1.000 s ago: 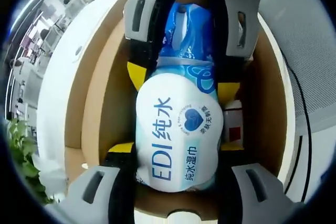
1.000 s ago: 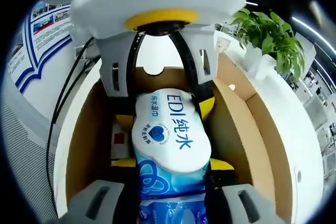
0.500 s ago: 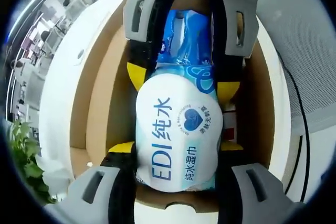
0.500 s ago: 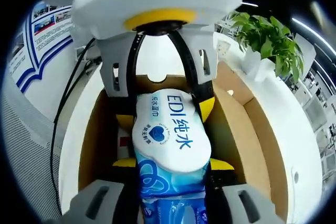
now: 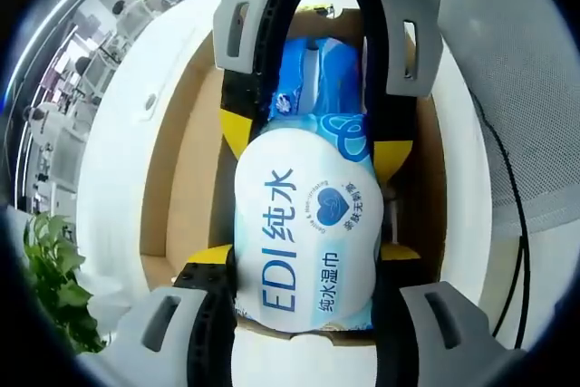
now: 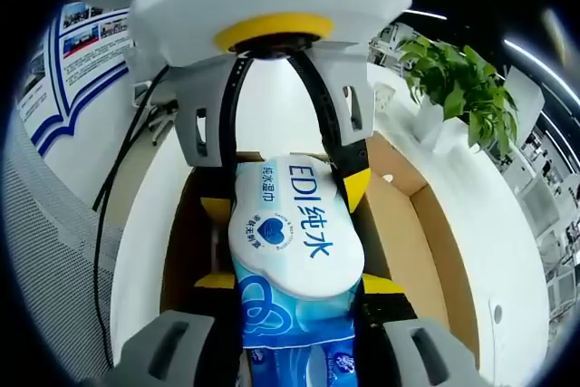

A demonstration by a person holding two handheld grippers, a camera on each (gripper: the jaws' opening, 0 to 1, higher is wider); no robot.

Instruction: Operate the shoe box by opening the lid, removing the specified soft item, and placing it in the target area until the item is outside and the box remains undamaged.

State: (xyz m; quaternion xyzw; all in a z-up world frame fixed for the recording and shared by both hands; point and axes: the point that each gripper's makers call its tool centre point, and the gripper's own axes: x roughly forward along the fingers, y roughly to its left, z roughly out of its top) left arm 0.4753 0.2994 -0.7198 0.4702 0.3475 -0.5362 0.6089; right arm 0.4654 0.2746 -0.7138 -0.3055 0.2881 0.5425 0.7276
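Note:
A soft white-and-blue wet wipes pack [image 5: 306, 224] [image 6: 292, 224] printed "EDI" hangs above the open cardboard shoe box [image 5: 181, 160] [image 6: 399, 224]. My left gripper [image 5: 306, 256] is shut on the pack's white end, its yellow-tipped jaws pressing both sides. From the opposite side my right gripper [image 6: 299, 283] is shut on the blue end. Each gripper appears at the top of the other's view: the right gripper [image 5: 313, 138] and the left gripper [image 6: 285, 197]. The pack hides much of the box floor.
The box sits on a white round table [image 5: 118, 160] [image 6: 507, 260]. A green plant [image 5: 54, 287] [image 6: 453, 88] stands at the table edge. A black cable [image 5: 517, 215] [image 6: 113, 188] runs beside the box over grey mesh flooring [image 5: 517, 88].
The box looks smaller and farther in both views: both grippers have lifted the pack up out of the box. Both grips on the pack are unchanged.

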